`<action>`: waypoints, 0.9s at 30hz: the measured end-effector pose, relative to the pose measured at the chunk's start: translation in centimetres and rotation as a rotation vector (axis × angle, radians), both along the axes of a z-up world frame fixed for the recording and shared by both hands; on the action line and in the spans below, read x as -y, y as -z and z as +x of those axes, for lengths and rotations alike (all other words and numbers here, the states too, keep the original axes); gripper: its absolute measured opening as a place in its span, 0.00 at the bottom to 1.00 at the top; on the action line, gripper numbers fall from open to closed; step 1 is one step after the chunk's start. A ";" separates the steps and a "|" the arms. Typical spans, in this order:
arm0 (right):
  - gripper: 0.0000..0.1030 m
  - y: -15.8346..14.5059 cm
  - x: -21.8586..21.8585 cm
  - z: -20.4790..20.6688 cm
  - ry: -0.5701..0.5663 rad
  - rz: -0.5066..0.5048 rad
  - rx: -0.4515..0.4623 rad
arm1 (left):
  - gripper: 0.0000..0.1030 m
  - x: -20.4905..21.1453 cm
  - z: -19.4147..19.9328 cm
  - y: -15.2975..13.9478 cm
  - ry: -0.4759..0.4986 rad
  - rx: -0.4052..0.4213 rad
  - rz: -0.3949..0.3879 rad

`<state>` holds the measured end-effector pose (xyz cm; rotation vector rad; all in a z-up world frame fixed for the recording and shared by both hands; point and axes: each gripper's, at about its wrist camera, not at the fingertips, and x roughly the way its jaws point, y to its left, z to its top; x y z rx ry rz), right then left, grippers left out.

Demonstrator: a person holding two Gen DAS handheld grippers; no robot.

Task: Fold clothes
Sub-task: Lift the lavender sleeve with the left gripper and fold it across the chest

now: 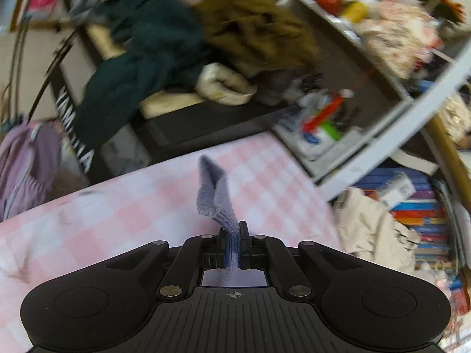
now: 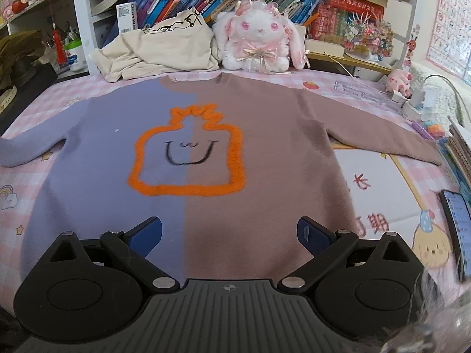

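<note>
A sweater [image 2: 206,147], lilac on its left half and brown on its right, with an orange outlined face, lies flat and spread on the pink checked cloth [image 2: 382,176]. Both sleeves are stretched out sideways. My right gripper [image 2: 229,232] is open and empty, hovering over the sweater's lower hem. My left gripper [image 1: 234,245] is shut on the lilac sleeve cuff [image 1: 215,197], which stands up from between the pads above the pink cloth [image 1: 117,206].
A cream garment [image 2: 159,50] and a white plush rabbit [image 2: 259,41] sit at the back by the bookshelves. A phone [image 2: 456,223], stacked books and small items line the right edge. In the left wrist view a heap of dark clothes [image 1: 176,44] lies beyond the table edge.
</note>
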<state>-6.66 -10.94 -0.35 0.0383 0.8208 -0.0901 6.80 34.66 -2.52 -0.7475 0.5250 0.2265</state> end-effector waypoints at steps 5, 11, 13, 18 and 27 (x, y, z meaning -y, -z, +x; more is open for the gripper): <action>0.97 0.2 2.6 1.3 -0.065 0.011 -0.011 | 0.03 5.7 1.2 -3.2 0.097 0.066 0.091; 0.97 0.5 5.1 2.5 -0.157 0.024 -0.019 | 0.03 13.3 2.4 -6.3 0.221 0.115 0.171; 0.97 0.6 6.0 2.8 -0.188 0.031 -0.021 | 0.03 16.0 2.9 -7.2 0.254 0.128 0.184; 0.95 1.1 7.8 3.3 -0.256 0.050 -0.030 | 0.03 21.8 4.4 -9.1 0.324 0.150 0.208; 0.95 1.9 10.3 3.8 -0.335 0.098 -0.045 | 0.03 30.5 7.0 -10.6 0.410 0.148 0.251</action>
